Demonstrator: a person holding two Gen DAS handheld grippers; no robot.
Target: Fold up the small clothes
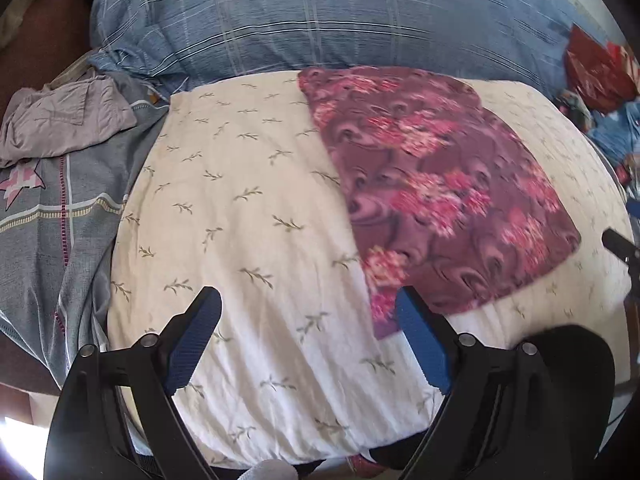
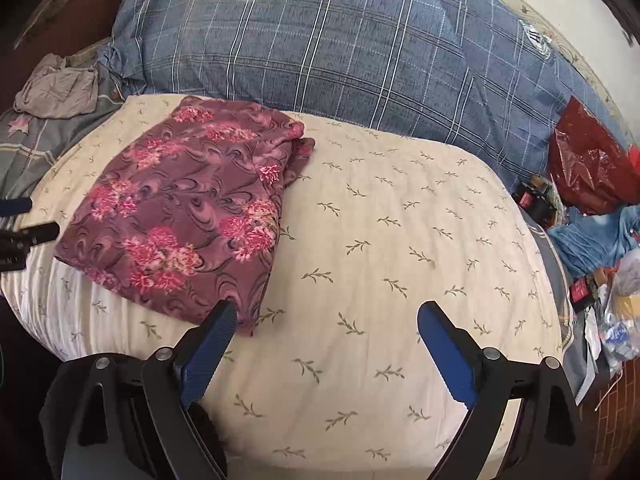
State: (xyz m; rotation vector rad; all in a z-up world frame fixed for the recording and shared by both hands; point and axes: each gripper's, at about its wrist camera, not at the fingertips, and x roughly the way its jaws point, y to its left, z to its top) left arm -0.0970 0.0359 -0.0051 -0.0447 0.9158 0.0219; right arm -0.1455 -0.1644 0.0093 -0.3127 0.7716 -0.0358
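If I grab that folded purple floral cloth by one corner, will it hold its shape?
Probably not. The folded purple floral cloth looks thin and soft, with loose layered edges at its far end, so it would likely droop and unfold. It seems light. On the cream leaf-print bedsheet it might bunch rather than slide when pushed.

— Where's the folded garment (image 2: 180,208)?

— On the cushion (image 2: 380,264), toward its left side, just ahead of my right gripper (image 2: 326,320).

— Behind it?

— The big pillow (image 2: 340,60). Crumpled cloth (image 2: 58,90) lies far left; the bag (image 2: 592,164) far right.
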